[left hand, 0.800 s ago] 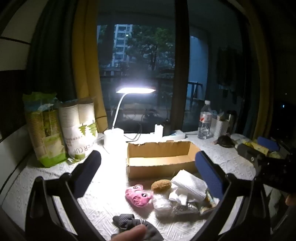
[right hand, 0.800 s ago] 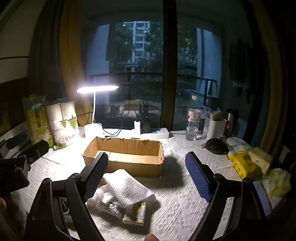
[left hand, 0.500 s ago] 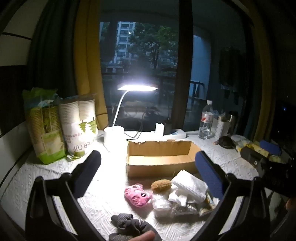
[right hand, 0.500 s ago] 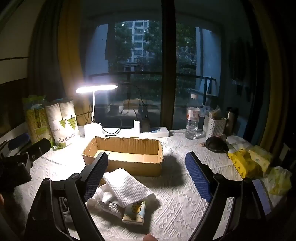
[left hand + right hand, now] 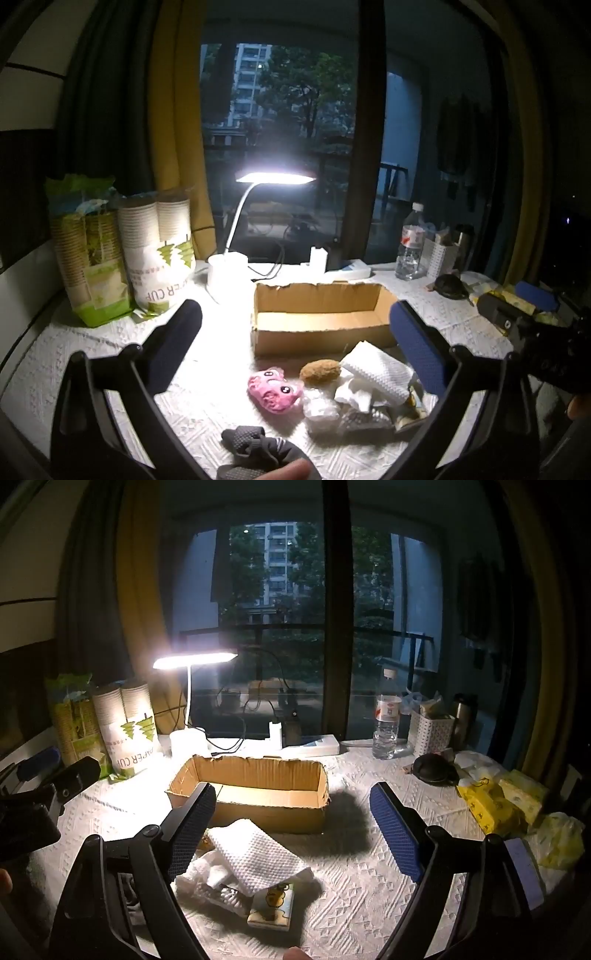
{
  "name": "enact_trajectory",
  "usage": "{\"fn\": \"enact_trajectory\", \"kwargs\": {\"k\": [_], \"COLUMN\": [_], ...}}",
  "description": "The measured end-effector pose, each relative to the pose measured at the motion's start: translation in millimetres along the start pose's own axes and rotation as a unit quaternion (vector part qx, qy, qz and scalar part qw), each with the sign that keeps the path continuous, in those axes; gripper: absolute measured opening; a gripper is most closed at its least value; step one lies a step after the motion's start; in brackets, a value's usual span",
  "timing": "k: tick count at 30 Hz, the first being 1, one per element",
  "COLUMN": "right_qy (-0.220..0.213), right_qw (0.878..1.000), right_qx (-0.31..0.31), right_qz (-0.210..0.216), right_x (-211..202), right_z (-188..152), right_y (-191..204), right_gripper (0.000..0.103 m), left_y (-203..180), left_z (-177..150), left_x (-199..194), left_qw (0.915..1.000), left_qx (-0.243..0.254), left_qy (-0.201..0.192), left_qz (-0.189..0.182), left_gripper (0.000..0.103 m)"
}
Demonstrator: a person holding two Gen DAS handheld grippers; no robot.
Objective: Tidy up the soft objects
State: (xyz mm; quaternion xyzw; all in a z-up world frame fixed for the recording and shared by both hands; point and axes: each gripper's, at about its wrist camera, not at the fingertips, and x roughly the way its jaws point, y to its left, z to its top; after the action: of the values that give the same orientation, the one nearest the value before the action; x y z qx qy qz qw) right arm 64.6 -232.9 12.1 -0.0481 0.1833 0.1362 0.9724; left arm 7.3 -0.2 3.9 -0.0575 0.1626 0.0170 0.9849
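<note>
With both grippers (image 5: 295, 332) (image 5: 293, 812) wide and empty, the light, squashy pink plush (image 5: 274, 390) should pinch easily across its middle.

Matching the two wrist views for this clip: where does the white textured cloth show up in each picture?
Left wrist view: the white textured cloth lies lower right of centre, in front of the cardboard box, right of the brown fuzzy ball.
Right wrist view: the cloth lies lower left of centre, in front of the box, partly over a duck-print packet.
Shared landmark: the lit desk lamp behind the box.
</note>
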Motion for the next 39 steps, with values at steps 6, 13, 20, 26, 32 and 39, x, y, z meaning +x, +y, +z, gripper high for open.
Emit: {"fn": "enact_trajectory", "kwargs": {"k": [6, 13, 20, 26, 32, 39], "right_qy": [0.0, 0.0, 0.0, -0.001, -0.001, 0.0], "right_qw": [1.0, 1.0, 1.0, 1.0, 1.0, 1.0], "right_qx": [0.001, 0.002, 0.003, 0.004, 0.004, 0.003], "right_qz": [0.0, 0.001, 0.001, 0.001, 0.002, 0.001], "right_x": [-0.4, -0.8, -1.6, -2.5, -2.9, -2.4], "right_z": [0.2, 0.8, 0.6, 0.2, 0.2, 0.5], "right_y": [-0.5, -0.1, -0.2, -0.2, -0.4, -0.7], "right_gripper": [0.088, 0.088, 0.088, 0.088, 0.088, 0.088], "left_y": [2.1, 1.1, 1.3, 1.3, 0.8, 1.2], "left_z": [1.5, 1.7, 1.2, 0.7, 1.0, 1.0], "left_x": [-0.9, -2.0, -2.1, -2.3, -2.8, -2.2], "left_qw": [1.0, 1.0, 1.0, 1.0, 1.0, 1.0], "left_qx": [-0.001, -0.001, -0.001, -0.001, -0.001, -0.001], "left_qy": [0.0, -0.001, -0.001, -0.002, -0.002, -0.002], "left_qz": [-0.002, -0.001, -0.001, -0.002, -0.001, -0.001], "left_gripper": [0.102, 0.102, 0.102, 0.102, 0.102, 0.102]}}
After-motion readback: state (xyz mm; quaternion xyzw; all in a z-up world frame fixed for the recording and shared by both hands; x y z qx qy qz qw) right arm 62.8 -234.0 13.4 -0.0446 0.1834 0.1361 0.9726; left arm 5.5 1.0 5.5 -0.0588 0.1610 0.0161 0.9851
